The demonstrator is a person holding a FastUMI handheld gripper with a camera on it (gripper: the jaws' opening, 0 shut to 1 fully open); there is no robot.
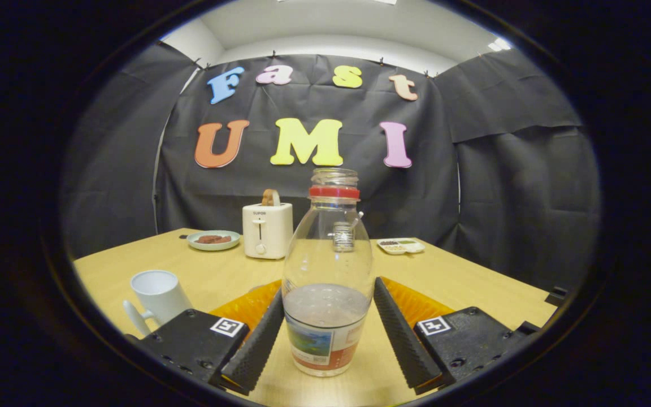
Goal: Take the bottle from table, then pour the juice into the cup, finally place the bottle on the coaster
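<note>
Hand-held gripper [325,333], ribbed fingers spread, flanking without touching a clear plastic bottle [327,271] with red neck ring and paper label; wooden desk [472,282]; white "SUPOR" toaster [267,230]; white mug [159,294] left of the fingers

Clear glossy plastic bottle [327,271] with paper label stands on smooth pale wood-look table [472,282]; toaster [267,230] glossy plastic.
</note>
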